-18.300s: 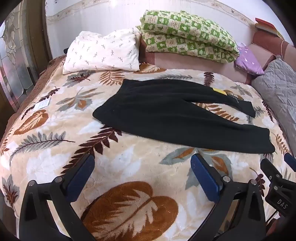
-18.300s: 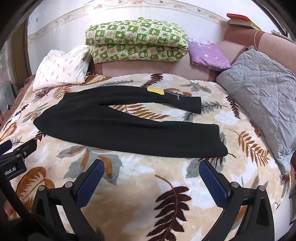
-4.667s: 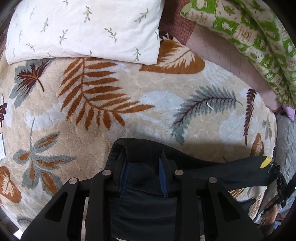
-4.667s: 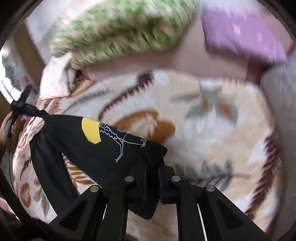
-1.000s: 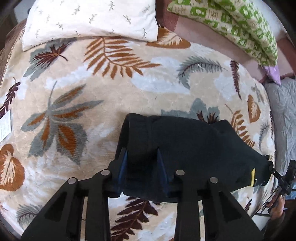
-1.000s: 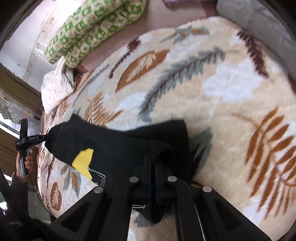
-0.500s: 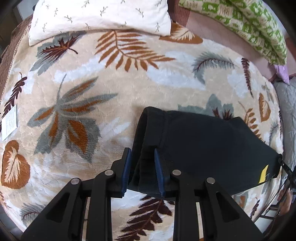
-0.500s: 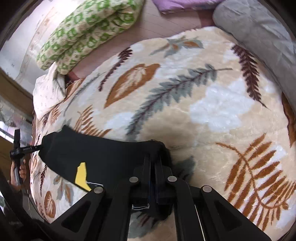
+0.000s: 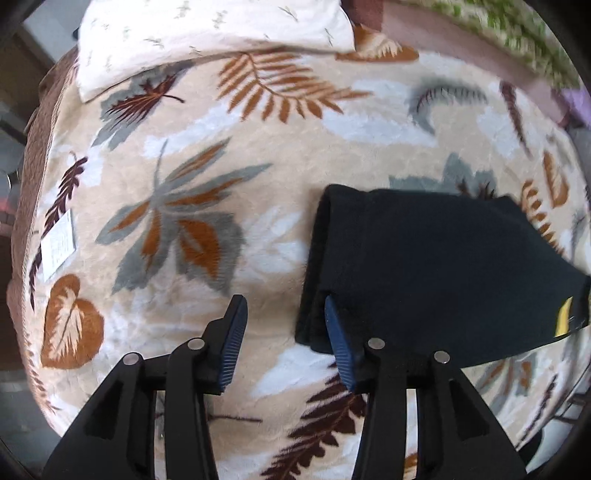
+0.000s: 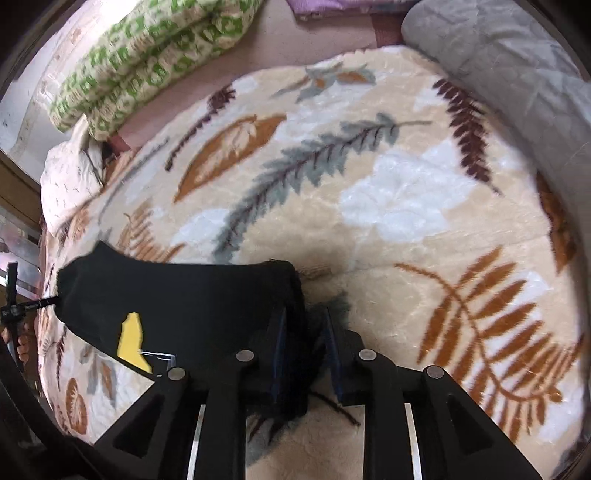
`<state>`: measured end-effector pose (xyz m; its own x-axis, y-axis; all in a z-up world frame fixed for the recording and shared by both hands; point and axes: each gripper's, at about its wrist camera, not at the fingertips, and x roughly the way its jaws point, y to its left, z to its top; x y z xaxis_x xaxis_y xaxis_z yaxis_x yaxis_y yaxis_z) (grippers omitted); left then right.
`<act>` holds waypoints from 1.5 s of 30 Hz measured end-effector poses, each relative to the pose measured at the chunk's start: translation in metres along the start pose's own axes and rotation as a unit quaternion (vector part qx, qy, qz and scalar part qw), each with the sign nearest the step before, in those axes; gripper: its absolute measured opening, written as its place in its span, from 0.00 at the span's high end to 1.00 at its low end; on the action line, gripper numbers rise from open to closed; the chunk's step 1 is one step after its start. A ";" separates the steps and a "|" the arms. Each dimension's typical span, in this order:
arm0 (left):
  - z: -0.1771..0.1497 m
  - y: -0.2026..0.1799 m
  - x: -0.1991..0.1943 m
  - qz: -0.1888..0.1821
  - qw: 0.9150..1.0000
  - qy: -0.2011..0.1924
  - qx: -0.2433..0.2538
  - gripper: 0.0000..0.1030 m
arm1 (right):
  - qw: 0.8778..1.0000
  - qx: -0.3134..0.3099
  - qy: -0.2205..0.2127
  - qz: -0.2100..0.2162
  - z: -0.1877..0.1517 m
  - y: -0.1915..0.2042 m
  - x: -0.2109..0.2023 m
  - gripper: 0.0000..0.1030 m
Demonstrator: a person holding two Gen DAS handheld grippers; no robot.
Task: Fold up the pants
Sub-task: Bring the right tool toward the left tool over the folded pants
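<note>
Pants (image 9: 436, 266) laid folded on blanket (image 9: 192, 155). Left gripper (image 9: 284, 325) jaws just opened, fabric released. Right gripper (image 10: 303, 332) jaws just parted, edge between, unpressed, so fold stayed.

Black pants (image 9: 424, 266) on a leaf-print blanket (image 9: 221, 177)

The blanket is cream with white patches and leaves in rust orange, grey-blue and dark maroon; a small white label (image 9: 59, 245) lies near its brown edge. The pants are plain black with a yellow patch (image 10: 132, 341) and thin white line art beside it. The pillow (image 9: 207, 33) is white with small olive sprigs, the quilt (image 10: 147, 55) green and cream checks, the cushion (image 10: 517, 62) grey and quilted. Both grippers are black with blue pads (image 9: 338, 343).
</note>
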<state>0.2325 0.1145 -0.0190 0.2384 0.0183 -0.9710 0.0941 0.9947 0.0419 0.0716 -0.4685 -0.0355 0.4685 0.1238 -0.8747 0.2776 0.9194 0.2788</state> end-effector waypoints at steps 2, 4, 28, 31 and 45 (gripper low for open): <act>-0.001 0.009 -0.014 -0.022 1.000 -0.013 -0.018 0.59 | 1.000 -0.001 -0.020 0.013 0.001 0.008 -0.018 0.78; -0.002 0.006 -0.032 -0.061 0.998 -0.023 -0.025 0.59 | 0.999 -0.023 -0.028 0.029 0.004 0.024 -0.027 0.78; 0.087 -0.158 -0.004 -0.110 0.955 0.049 0.272 0.58 | 0.944 -0.216 0.132 0.211 0.086 0.282 0.146 0.72; 0.086 -0.165 0.001 -0.109 0.940 0.048 0.319 0.57 | 0.942 -0.227 0.135 0.205 0.090 0.283 0.155 0.64; 0.066 -0.183 0.036 -0.064 0.921 0.061 0.379 0.69 | 0.921 -0.286 0.158 0.210 0.081 0.295 0.176 0.91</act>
<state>0.2880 -0.0737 -0.0458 0.0712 -0.0370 -0.9968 0.7733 0.6332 0.0317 0.3039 -0.2053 -0.0750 0.1415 0.5324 -0.8346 -0.4028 0.8011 0.4428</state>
